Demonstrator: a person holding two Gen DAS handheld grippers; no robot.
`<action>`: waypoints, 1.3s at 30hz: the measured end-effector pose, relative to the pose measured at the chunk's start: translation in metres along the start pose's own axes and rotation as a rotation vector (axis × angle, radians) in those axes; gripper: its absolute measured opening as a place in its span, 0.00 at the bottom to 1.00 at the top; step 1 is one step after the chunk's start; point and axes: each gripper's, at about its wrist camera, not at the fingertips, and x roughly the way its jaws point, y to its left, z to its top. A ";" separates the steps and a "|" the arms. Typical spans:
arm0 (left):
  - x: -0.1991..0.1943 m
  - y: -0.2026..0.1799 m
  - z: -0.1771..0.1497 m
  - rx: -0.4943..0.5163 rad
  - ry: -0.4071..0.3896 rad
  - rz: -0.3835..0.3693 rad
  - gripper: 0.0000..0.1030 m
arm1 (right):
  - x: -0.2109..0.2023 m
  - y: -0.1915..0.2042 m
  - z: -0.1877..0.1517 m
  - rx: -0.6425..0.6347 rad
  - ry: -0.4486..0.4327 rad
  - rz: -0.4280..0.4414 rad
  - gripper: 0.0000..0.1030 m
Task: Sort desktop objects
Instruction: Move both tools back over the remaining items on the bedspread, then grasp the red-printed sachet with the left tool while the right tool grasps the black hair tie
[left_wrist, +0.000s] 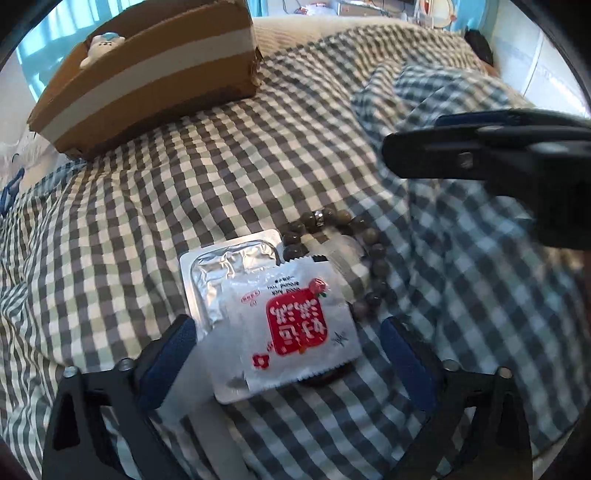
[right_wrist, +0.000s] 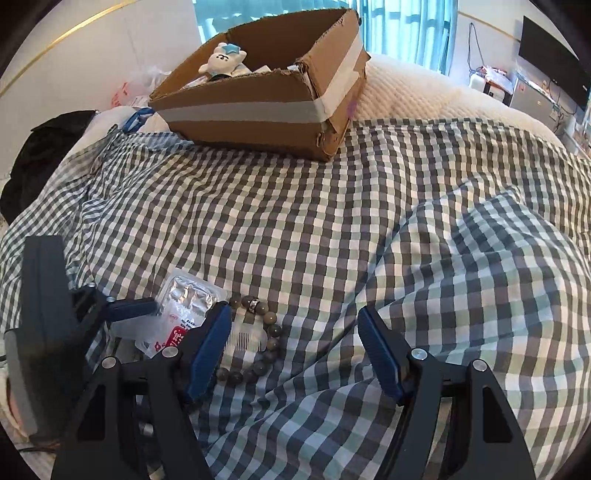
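1. While the left gripper (left_wrist: 288, 354) hangs low over the checked cloth (left_wrist: 184, 192), its 2 blue pads stand wide apart, 1 on each side of a white sachet (left_wrist: 295, 325) with a red label. The pads do not press on it, so nothing is pinched yet.
2. The sachet lies on top of a silver blister pack (left_wrist: 221, 273), and both rest flat on the cloth. Just beside them, touching or almost touching, lies a bracelet of dark beads (left_wrist: 365, 251), and a small clear comb (right_wrist: 245, 338) lies inside its ring.
3. The right gripper (right_wrist: 295, 354) is also spread, with only cloth between its pads. Its left pad stands just beside the bracelet, but it holds nothing.
4. The cardboard box (right_wrist: 266, 96) stands well apart at the far side of the cloth. A small white plush toy (right_wrist: 223, 59) already sits inside, so I judge that the box is the place where the things must go.
5. The step in hand, as I judge it, is the pick of the sachet by the left gripper.
6. The next move calls for a careful closing, because the sachet is thin and flat. The pads must come low enough to catch its edges, and they may catch the blister pack together with it.
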 end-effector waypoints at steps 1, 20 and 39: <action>0.004 0.003 0.001 -0.011 0.005 -0.001 0.85 | 0.001 0.000 0.000 0.002 0.006 0.002 0.69; -0.034 0.072 -0.010 -0.303 -0.115 -0.168 0.42 | 0.031 0.024 -0.005 -0.042 0.108 0.038 0.69; -0.039 0.126 -0.025 -0.446 -0.156 -0.108 0.42 | 0.060 0.106 -0.040 -0.251 0.250 0.147 0.71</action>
